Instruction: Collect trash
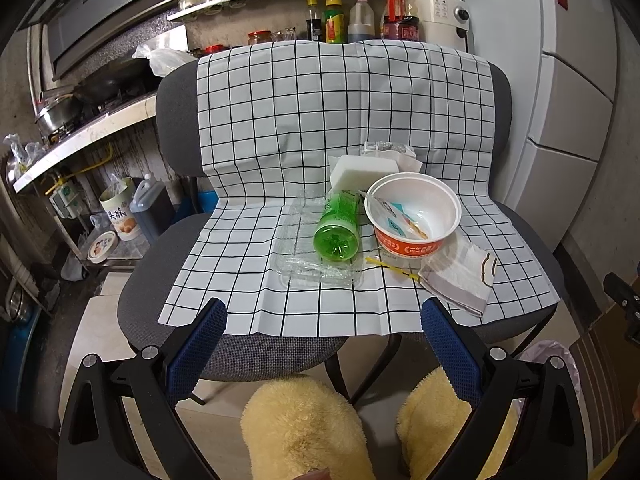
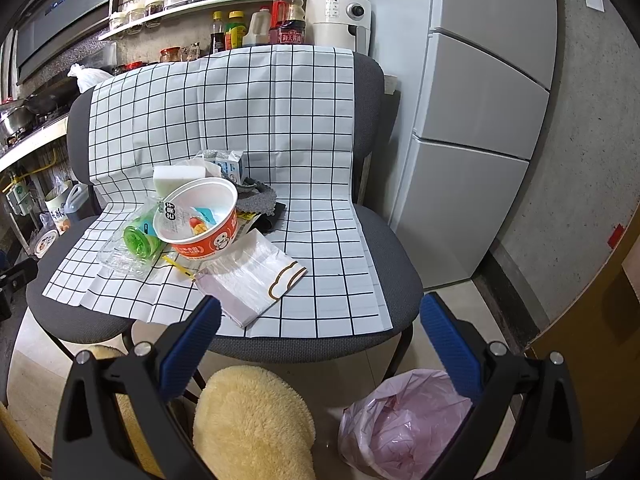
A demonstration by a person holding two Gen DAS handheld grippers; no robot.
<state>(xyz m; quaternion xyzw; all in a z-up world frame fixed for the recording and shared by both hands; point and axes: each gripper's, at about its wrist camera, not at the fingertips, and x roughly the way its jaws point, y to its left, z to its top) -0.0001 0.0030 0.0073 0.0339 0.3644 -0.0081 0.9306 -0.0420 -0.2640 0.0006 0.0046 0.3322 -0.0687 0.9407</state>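
Nothing is collected yet, by the look of it: the whole pile of trash sits on the chair (image 1: 180,92), on its checked cloth (image 1: 280,120). Both claws hang short of the seat's front edge, left claw (image 1: 322,354) spread wide and empty, right claw (image 2: 320,340) just the same.

On the cloth, toward the middle of the seat: a green bottle (image 1: 337,230) lies on its side across a clear tray (image 1: 296,256), touching the noodle bowl (image 1: 414,216), which has wrappers inside. A white foam block (image 1: 362,172) sits behind them against the backrest, with a small carton (image 2: 234,168) and some grey cloth (image 2: 258,200) beside it. Nearest the front edge lies a folded napkin (image 2: 256,276), with a yellow stick (image 1: 394,268) between it and the tray.

The pink bag (image 2: 400,424) waits on the floor below the seat's front right corner, open, seemingly the place for it all. So everything is left to do. In the way: yellow fluffy slippers (image 1: 304,428) right under the claws, and the items overlap, so the napkin looks the easiest first pick.
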